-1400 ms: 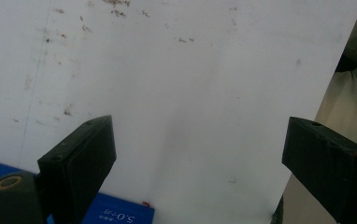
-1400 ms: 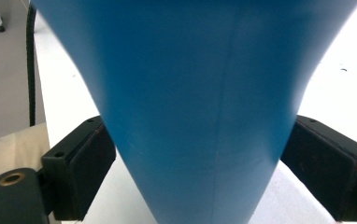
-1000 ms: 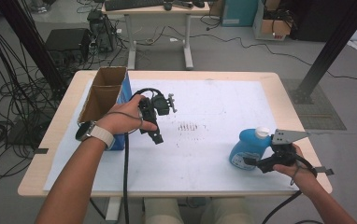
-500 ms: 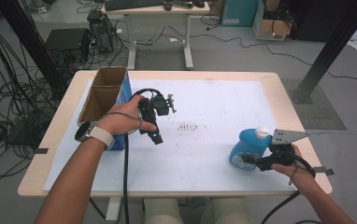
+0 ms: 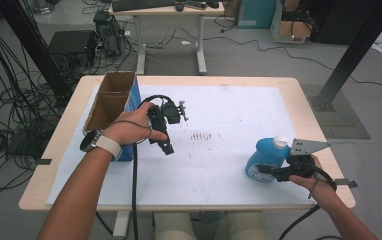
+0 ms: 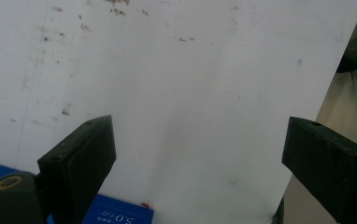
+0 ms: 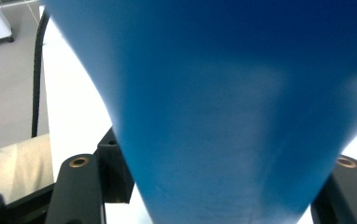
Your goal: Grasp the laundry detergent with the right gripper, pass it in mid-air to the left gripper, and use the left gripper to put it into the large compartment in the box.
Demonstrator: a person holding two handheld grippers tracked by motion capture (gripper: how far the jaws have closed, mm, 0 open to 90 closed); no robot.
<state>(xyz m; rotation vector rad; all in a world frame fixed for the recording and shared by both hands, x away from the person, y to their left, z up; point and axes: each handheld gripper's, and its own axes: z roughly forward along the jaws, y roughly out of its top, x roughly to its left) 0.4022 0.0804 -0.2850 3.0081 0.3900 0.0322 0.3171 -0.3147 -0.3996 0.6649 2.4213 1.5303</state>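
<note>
A blue bottle (image 5: 264, 156) with a white cap (image 5: 280, 142) stands on the white sheet near the table's right front. My right gripper (image 5: 270, 172) sits low against its base, and the bottle's blue body (image 7: 232, 93) is between the spread jaws, seen close up. I cannot see the jaws pressing on it. My left gripper (image 5: 162, 142) hangs over the sheet at the left, beside the box, in the person's hand. Its jaws (image 6: 197, 163) stand wide apart with only white sheet between them.
An open cardboard box (image 5: 110, 100) with a blue side stands at the table's left edge; its blue edge (image 6: 116, 215) lies under the left jaw. Brown smudges (image 5: 201, 135) mark the sheet's middle. The wooden table (image 5: 304, 105) borders the sheet. Cables and desks stand behind.
My right gripper has crept a little left, closer in on the bottle's base. The left gripper and the bottle have stayed where they were.
</note>
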